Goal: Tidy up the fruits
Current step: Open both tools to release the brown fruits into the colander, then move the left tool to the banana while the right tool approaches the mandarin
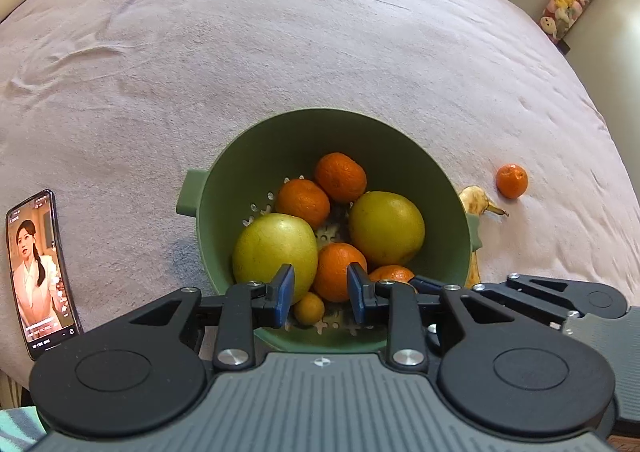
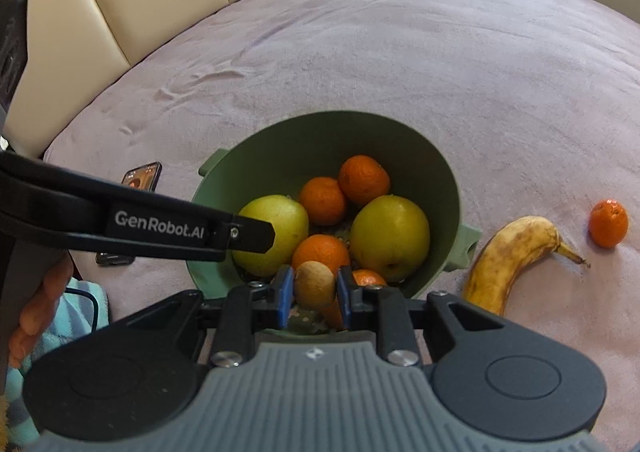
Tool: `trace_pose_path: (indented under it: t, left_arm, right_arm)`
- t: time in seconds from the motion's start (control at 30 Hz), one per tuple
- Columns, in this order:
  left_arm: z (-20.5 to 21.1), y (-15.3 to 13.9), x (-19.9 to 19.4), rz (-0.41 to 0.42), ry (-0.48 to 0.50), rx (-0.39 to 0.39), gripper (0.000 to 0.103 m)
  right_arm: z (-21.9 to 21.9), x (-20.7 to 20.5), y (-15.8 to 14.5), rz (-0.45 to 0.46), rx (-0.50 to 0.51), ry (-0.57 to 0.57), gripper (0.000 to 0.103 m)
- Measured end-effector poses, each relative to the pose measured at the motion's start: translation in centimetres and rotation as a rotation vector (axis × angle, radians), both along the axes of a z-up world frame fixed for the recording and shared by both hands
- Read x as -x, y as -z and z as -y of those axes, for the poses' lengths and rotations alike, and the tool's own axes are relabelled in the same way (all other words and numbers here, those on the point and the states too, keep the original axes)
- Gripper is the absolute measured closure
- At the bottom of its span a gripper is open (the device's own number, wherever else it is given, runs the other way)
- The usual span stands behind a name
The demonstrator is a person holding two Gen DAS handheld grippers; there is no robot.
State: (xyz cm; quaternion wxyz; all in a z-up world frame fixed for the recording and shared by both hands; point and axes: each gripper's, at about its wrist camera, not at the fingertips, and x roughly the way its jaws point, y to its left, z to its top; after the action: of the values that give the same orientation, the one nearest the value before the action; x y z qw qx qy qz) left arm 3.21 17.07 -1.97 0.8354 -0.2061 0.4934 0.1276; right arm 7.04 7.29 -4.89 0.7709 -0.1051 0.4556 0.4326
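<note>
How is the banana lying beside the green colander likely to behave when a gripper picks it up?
The banana has heavy brown blotching, so it is probably soft and could bruise or squash under a firm pinch. Its curved body lies flat on the blanket, so it is unlikely to roll. Grasped near one end, it would probably sag or swing; mid-body looks safer.
</note>
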Motion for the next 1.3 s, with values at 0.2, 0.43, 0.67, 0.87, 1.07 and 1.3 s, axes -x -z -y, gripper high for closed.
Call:
trace_pose_path:
  t: [0.2, 0.43, 0.67, 0.87, 1.07, 1.3]
  left_arm:
    - [0.4, 0.1, -0.2, -0.008, 0.021, -0.006, 0.068]
    - [0.3, 0.1, -0.2, 0.000, 0.017, 0.011, 0.064]
    - [0.7, -0.6, -0.3, 0.030, 0.017, 0.005, 0.064]
    - [1.6, -1.5, -0.3, 0.098, 0.039, -0.001, 0.060]
    - [3.2, -2.6, -0.5, 0.167, 0.081, -0.015, 0.060]
    - [6.2, -3.2, -1.1, 0.224, 0.185, -0.049, 0.056]
  right_arm:
    - [-0.5, 0.1, 0.8, -0.024, 0.016, -0.018, 0.082]
    - [-0.3, 0.1, 0.7, -0.023, 0.007, -0.004, 0.072]
    - [0.6, 0.1, -0.5, 0.002, -0.018, 0.031, 0.070]
    - [2.5, 0.2, -2.1, 0.072, -0.019, 0.095, 0.063]
    - [5.1, 0.0, -3.2, 0.147, -0.013, 0.173, 0.060]
    - [8.8, -0.2, -3.5, 0.191, 0.012, 0.267, 0.058]
